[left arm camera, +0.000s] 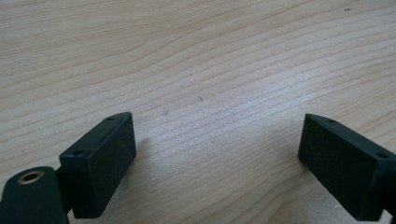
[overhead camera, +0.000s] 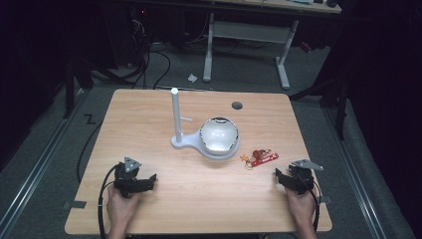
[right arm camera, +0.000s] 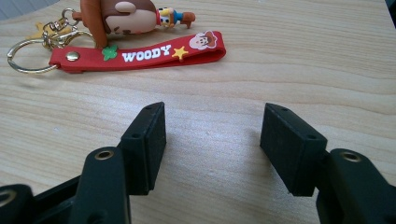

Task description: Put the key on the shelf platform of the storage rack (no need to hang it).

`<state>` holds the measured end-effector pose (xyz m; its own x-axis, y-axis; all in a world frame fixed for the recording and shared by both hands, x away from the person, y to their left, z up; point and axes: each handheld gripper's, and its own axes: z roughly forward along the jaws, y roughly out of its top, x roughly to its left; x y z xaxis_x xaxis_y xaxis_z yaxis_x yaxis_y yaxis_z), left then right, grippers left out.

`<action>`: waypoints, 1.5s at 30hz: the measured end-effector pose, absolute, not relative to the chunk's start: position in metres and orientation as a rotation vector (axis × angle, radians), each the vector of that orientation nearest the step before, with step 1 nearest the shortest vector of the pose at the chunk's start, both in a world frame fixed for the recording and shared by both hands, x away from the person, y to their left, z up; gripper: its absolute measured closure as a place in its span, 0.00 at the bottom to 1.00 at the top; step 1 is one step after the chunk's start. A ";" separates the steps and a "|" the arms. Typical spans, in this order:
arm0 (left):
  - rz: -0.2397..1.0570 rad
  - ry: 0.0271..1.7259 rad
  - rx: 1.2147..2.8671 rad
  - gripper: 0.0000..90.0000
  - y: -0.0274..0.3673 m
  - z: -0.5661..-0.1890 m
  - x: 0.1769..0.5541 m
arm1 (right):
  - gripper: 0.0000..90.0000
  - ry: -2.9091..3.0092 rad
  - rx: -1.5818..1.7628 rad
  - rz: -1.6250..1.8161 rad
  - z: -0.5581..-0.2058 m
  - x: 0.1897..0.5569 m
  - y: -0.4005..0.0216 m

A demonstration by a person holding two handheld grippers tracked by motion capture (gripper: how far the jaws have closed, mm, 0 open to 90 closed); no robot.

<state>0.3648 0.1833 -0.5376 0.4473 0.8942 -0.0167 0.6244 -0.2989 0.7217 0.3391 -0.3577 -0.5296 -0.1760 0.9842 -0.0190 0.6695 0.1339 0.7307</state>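
red woody keychain [right arm camera: 140, 53] flat on the wooden table [overhead camera: 199, 199], just ahead of the right gripper [right arm camera: 212, 140], near the white stand [overhead camera: 175, 119] with the shiny bowl [overhead camera: 219, 134]. both sets of jaws wide apart with nothing between, left gripper [left arm camera: 217, 154] over bare wood, well apart from the keychain. might slip or slide away if pinched on the thin strap or the loose ring [right arm camera: 23, 56]; smooth table, dark room, grey floor [overhead camera: 59, 124], cables and another desk [overhead camera: 249, 30] behind.

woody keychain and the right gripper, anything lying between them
Nothing: bare wood of the table separates the open right gripper from the Woody keychain, as the right gripper view shows.
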 end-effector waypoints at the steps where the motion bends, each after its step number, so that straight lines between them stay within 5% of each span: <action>1: 0.520 1.267 2.034 0.13 0.183 -0.538 0.365 | 0.45 1.909 1.585 0.811 -0.530 0.339 -0.358; 45: 0.521 1.262 2.036 0.13 0.183 -0.538 0.365 | 0.47 1.929 1.606 0.842 -0.524 0.340 -0.349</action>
